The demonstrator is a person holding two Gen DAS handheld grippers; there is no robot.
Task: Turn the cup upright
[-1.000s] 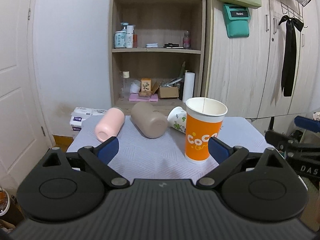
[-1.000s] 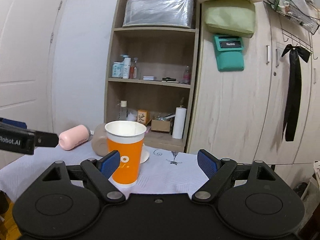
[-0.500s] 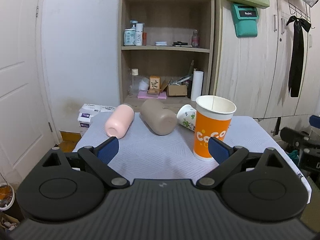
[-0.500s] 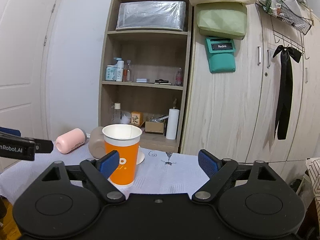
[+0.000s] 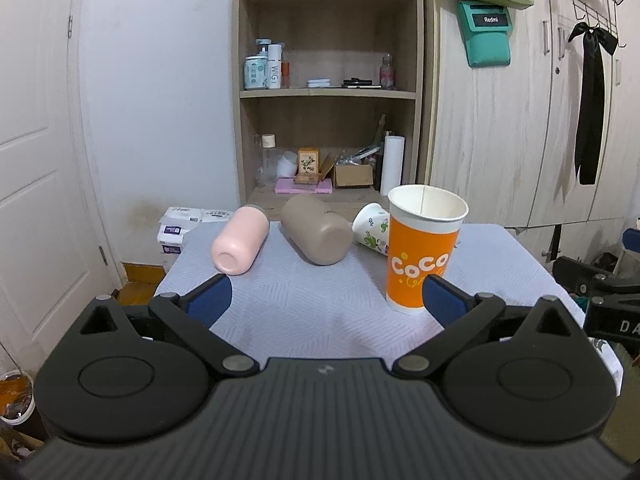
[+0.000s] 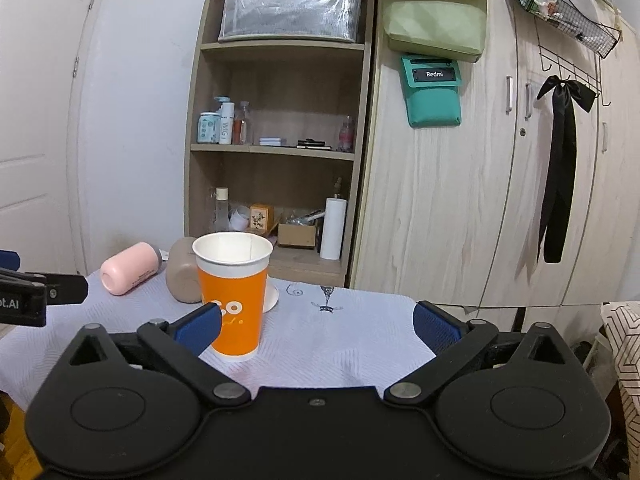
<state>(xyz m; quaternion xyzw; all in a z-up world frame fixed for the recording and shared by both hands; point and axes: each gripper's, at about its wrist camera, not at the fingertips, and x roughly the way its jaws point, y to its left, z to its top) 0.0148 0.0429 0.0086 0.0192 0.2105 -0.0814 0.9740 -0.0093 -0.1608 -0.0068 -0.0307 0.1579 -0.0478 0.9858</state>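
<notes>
An orange paper cup (image 5: 422,248) stands upright, mouth up, on the white-clothed table (image 5: 304,304); it also shows in the right wrist view (image 6: 234,296). A pink cup (image 5: 239,243), a taupe cup (image 5: 316,234) and a white floral paper cup (image 5: 372,230) lie on their sides behind it. My left gripper (image 5: 326,300) is open and empty, back from the cups over the table's near edge. My right gripper (image 6: 318,322) is open and empty, with the orange cup just beyond its left finger.
A wooden shelf unit (image 5: 328,92) with bottles and boxes stands behind the table, with wardrobe doors (image 5: 520,120) to its right. A door (image 5: 36,160) is on the left. Tissue packs (image 5: 176,228) lie beyond the table's left corner.
Both grippers have drawn back and shifted slightly while staying open. The orange cup stands unmoved and the lying cups have not moved.
</notes>
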